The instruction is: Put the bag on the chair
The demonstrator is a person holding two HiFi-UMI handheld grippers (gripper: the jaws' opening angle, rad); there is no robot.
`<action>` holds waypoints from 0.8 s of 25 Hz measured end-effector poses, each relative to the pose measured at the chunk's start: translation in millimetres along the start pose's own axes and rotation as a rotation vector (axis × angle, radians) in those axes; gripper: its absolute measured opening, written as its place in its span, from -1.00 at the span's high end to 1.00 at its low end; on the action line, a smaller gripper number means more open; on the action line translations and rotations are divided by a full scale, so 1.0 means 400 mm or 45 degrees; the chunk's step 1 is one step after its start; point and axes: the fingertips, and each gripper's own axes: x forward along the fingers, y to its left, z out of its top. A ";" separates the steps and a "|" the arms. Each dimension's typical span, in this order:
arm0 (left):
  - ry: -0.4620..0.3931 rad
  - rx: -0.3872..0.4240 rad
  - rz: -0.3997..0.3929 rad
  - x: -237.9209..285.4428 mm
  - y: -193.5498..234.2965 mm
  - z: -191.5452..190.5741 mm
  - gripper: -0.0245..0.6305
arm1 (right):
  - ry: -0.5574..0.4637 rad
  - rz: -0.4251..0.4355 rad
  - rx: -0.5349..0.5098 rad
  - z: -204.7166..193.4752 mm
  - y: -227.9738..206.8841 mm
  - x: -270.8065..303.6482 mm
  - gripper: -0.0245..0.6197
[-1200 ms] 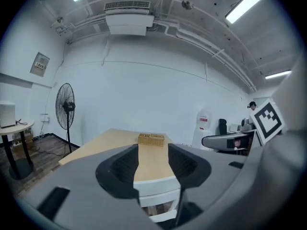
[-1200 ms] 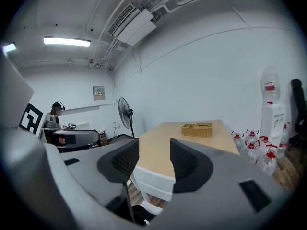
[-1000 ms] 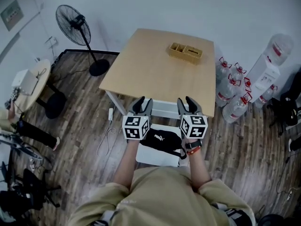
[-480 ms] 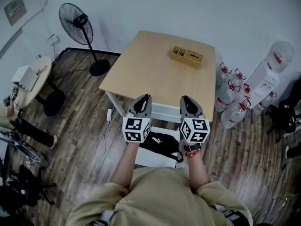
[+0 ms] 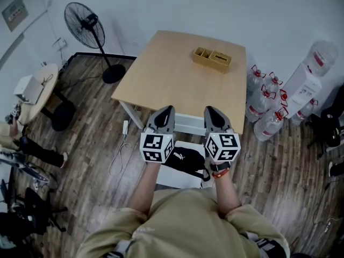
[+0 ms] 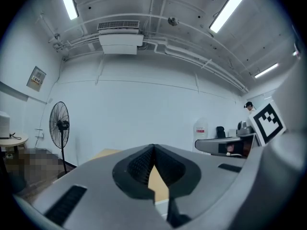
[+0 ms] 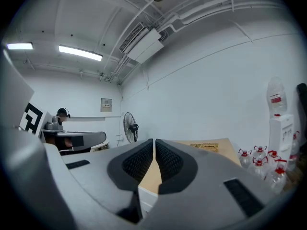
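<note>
One limp black bag (image 5: pixel 189 163) (white logo) on the chair (image 5: pixel 165 178), left gripper (image 5: pixel 166 111) and right gripper (image 5: pixel 209 112) above, just closed, empty.

Grey fingers (image 6: pixel 139 165) of the left gripper (image 6: pixel 153 150) have just closed together, empty, before the tan wooden counter (image 6: pixel 157 182); a black pedestal fan (image 6: pixel 59 124) stands beyond its left edge.

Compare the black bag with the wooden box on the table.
The black bag is dark with a white logo; the wooden box is pale tan. The bag looks soft and slumped; the box is rigid, with open compartments. The bag lies on the white chair; the box sits on the table. Both rest on a surface, unheld.
</note>
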 end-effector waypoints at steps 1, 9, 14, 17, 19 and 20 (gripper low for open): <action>0.006 0.002 -0.003 0.002 -0.008 -0.004 0.86 | 0.000 -0.001 0.005 -0.002 -0.006 -0.004 0.81; 0.051 -0.018 0.006 0.033 -0.043 -0.043 0.86 | 0.024 -0.001 0.020 -0.024 -0.058 -0.008 0.81; 0.056 -0.065 0.048 0.053 -0.064 -0.056 0.86 | 0.044 0.034 0.024 -0.036 -0.095 -0.002 0.81; 0.064 -0.068 0.063 0.072 -0.073 -0.067 0.86 | 0.047 0.055 0.034 -0.042 -0.119 0.014 0.81; 0.072 -0.083 0.084 0.085 -0.061 -0.076 0.86 | 0.053 0.091 0.035 -0.046 -0.121 0.035 0.81; 0.076 -0.094 0.096 0.091 -0.052 -0.080 0.86 | 0.057 0.113 0.035 -0.047 -0.119 0.048 0.81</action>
